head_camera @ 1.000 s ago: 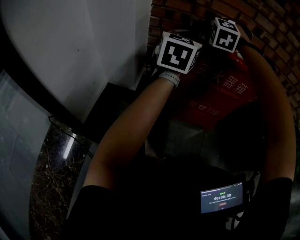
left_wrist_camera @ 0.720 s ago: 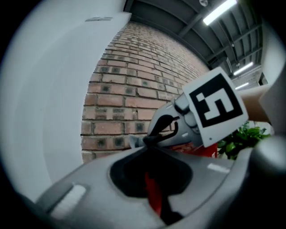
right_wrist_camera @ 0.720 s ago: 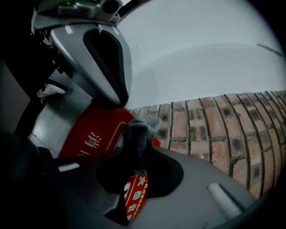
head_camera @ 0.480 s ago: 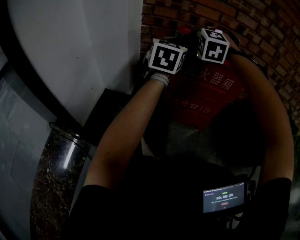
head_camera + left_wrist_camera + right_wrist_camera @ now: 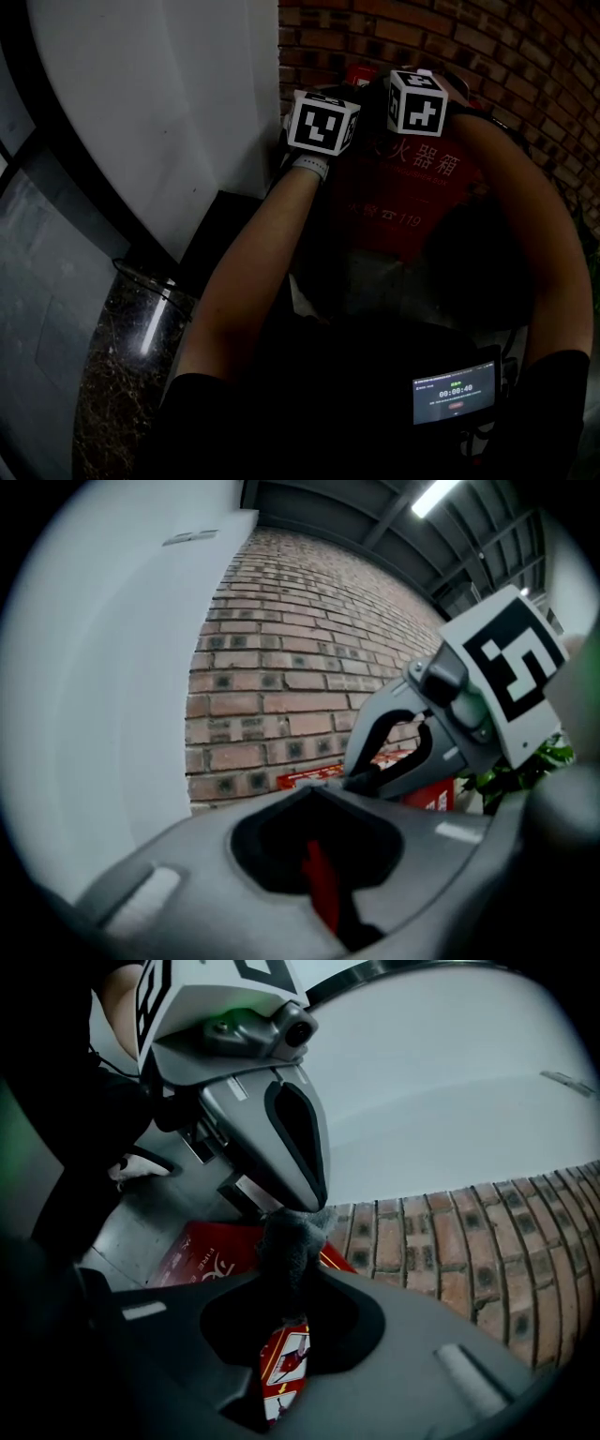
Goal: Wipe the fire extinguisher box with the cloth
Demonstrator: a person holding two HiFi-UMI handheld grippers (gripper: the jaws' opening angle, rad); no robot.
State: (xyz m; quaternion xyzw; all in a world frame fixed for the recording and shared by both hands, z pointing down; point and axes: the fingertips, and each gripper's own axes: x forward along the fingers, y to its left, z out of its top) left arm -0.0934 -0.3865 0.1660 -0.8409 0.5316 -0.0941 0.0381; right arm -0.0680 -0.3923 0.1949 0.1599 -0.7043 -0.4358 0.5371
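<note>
The red fire extinguisher box [image 5: 403,202], printed with white characters, stands against the brick wall. Both grippers are over its top edge, tips close together. My right gripper [image 5: 292,1258] is shut on a dark grey cloth [image 5: 289,1241], which bunches up between its jaws above the box's red lid [image 5: 211,1249]. My left gripper [image 5: 315,789] has its jaws together, and its tip touches the top of the cloth in the right gripper view. In the head view only the marker cubes show: the left gripper [image 5: 322,122] and the right gripper [image 5: 416,101]. The jaws are hidden there.
A brick wall [image 5: 487,56] rises behind the box and a white wall panel [image 5: 159,103] stands to its left. A dark marble floor strip [image 5: 122,356] lies lower left. A small lit screen [image 5: 455,392] hangs at the person's waist. Green leaves [image 5: 525,766] show at the right.
Both grippers have shifted a little left and away from me along the top of the box, staying close together. The grip on the cloth is unchanged.
</note>
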